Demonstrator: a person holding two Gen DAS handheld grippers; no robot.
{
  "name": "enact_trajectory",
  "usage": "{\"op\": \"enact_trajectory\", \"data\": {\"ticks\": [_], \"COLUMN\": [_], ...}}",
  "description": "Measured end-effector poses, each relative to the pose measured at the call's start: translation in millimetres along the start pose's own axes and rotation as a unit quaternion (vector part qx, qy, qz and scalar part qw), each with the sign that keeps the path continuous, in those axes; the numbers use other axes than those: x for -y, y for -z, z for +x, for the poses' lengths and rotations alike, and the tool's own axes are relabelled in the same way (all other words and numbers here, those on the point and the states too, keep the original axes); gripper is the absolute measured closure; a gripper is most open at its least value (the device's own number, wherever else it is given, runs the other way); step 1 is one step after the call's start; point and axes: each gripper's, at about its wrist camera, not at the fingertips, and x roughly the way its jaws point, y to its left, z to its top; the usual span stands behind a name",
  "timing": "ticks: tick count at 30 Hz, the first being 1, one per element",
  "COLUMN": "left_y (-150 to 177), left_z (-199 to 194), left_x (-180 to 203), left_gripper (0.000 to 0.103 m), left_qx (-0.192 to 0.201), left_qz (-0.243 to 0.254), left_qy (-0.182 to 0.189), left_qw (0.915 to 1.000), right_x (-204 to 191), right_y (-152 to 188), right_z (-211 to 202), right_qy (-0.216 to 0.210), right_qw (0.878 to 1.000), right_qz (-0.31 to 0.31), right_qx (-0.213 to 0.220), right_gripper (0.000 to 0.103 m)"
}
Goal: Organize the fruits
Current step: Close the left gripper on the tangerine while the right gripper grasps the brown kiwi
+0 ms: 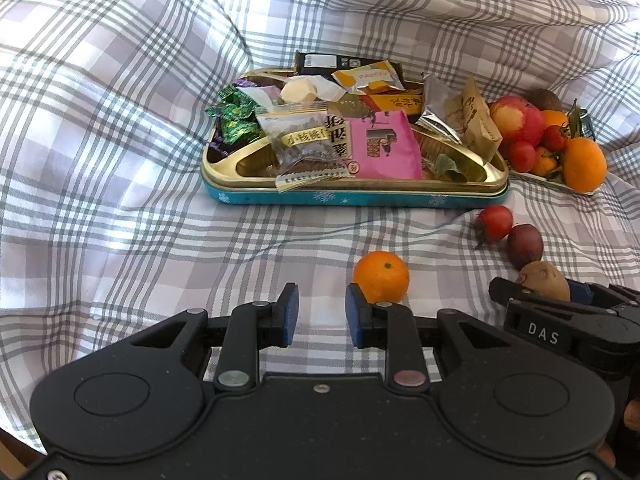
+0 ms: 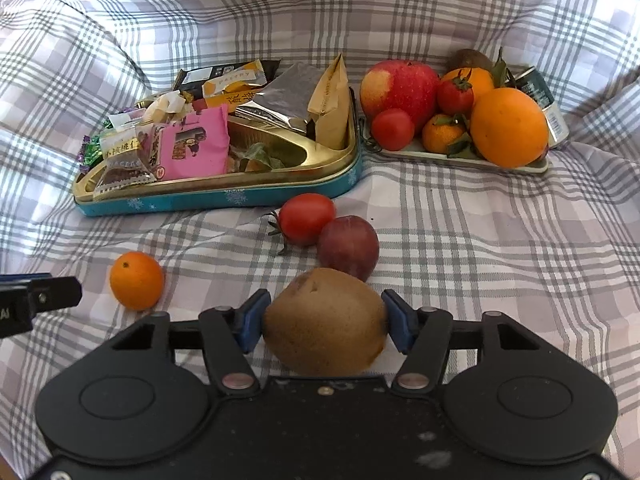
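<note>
My right gripper is shut on a brown kiwi, its blue pads pressed on both sides, low over the checked cloth. Just beyond the kiwi lie a dark plum and a red tomato, touching each other. A small mandarin rests right in front of my left gripper, by its right fingertip. That gripper's jaws stand a little apart with nothing between them. A pale plate at the back right holds an apple, oranges, tomatoes and a kiwi.
A gold tin with a blue side full of wrapped snacks sits behind the loose fruit, left of the plate. A drinks can stands behind the plate. The checked cloth rises in folds all round.
</note>
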Motion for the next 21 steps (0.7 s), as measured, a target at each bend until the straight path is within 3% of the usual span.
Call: {"op": "enact_trajectory", "data": {"ticks": [21], "left_y": [-12], "left_z": [14], "left_x": [37], "left_gripper": [0.067], "left_qx": [-0.009], "left_qz": [0.032], "left_qy": [0.005], "left_qw": [0.9994], "right_x": [31], "right_y": [9], "right_z": [-42], "right_qy": [-0.005], "right_qw": [1.000], "right_qz": [0.020], "right_qx": [0.017], "right_gripper": [0.040]}}
